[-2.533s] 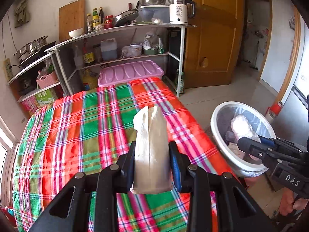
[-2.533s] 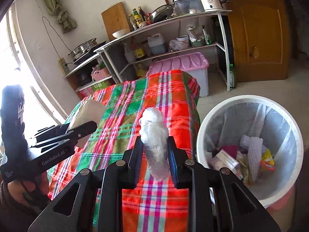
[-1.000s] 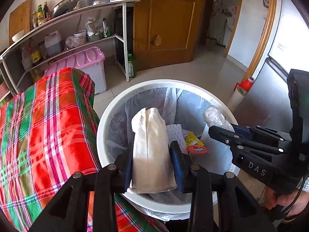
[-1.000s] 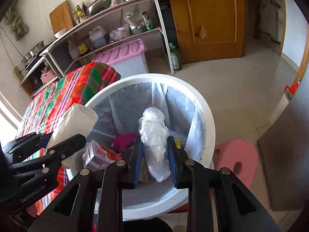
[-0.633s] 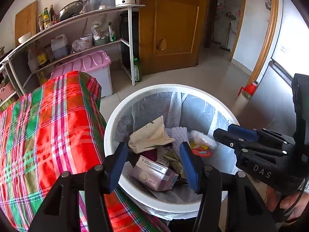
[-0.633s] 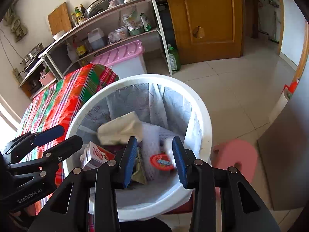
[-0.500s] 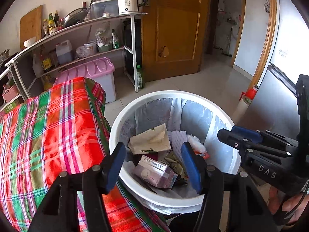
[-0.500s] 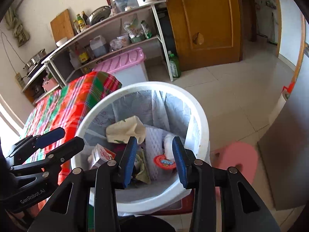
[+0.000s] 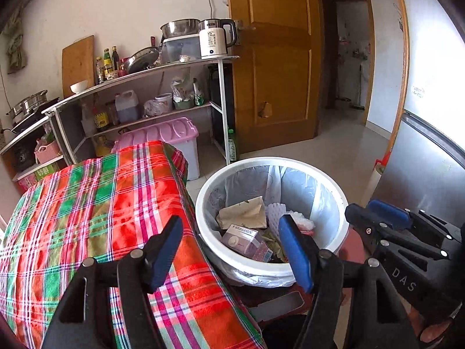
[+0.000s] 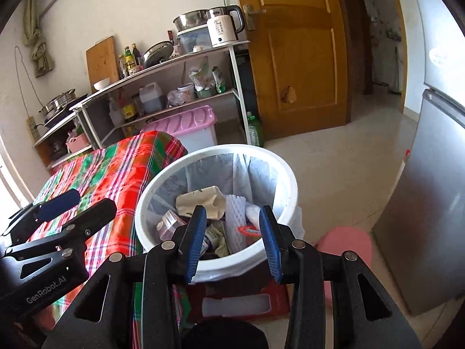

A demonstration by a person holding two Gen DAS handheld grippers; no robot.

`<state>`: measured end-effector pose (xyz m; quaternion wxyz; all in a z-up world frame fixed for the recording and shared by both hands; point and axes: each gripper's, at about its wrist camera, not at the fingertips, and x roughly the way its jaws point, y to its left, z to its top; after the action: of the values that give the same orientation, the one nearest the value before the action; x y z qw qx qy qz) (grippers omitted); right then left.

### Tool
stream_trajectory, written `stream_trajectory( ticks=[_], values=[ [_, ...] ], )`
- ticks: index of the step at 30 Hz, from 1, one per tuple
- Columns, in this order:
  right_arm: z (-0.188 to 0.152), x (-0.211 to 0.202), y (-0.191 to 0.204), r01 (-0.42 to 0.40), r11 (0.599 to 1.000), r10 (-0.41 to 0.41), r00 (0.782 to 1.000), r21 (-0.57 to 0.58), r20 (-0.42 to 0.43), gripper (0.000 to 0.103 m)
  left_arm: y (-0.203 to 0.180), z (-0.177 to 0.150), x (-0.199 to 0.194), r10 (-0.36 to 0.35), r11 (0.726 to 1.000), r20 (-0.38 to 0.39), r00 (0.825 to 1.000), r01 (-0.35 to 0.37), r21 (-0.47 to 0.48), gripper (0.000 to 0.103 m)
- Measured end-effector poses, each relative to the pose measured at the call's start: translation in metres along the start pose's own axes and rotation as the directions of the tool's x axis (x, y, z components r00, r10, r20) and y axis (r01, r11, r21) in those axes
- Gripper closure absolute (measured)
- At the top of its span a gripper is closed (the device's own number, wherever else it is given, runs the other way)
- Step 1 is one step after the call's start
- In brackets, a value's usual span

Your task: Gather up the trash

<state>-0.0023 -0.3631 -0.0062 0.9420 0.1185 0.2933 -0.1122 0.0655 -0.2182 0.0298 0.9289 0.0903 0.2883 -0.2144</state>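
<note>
A white bin [image 9: 334,195] [image 10: 287,174] with a clear liner stands on the floor beside the table. Inside lie a crumpled beige paper bag [image 9: 244,212] [image 10: 200,200], a purple carton [image 9: 244,240], white foam netting [image 10: 234,215] and other wrappers. My left gripper [image 9: 232,247] hangs over the table corner and the bin's near rim, its jaws still opening, with nothing between them. My right gripper [image 10: 232,232] stands open above the bin's near rim, empty; it also shows at the right in the left wrist view [image 9: 375,212].
A table under a red and green plaid cloth [image 9: 87,212] [image 10: 110,168] lies left of the bin. Behind stand a metal shelf with kitchenware [image 9: 151,69], a pink-lidded box [image 9: 162,133], a wooden door [image 9: 276,58] and a grey fridge [image 10: 430,203]. A pink stool [image 10: 345,247] sits by the bin.
Both grippers let go: the beige bag and the clear plastic wad dropped into the bin. Both hands then pulled back and up, and the left jaws spread wider.
</note>
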Motion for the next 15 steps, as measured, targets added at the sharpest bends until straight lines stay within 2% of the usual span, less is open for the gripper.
stream_trajectory(
  ticks=[4,9,15],
  values=[
    [-0.005,-0.011,0.006,0.012,1.0,-0.011,0.999,-0.022,0.031,0.064,0.005,-0.004,-0.009,-0.026,0.998,0.005,1.0,0.027,-0.048,0.032],
    [-0.011,-0.018,0.009,0.016,0.999,-0.015,0.999,-0.031,0.043,0.064,0.006,-0.006,-0.017,-0.006,0.998,0.037,0.999,0.008,-0.059,0.032],
    [-0.015,-0.022,0.011,0.01,1.0,-0.009,0.999,-0.027,0.049,0.064,0.007,-0.01,-0.017,-0.002,0.998,0.025,1.0,0.004,-0.067,0.032]
  ],
)
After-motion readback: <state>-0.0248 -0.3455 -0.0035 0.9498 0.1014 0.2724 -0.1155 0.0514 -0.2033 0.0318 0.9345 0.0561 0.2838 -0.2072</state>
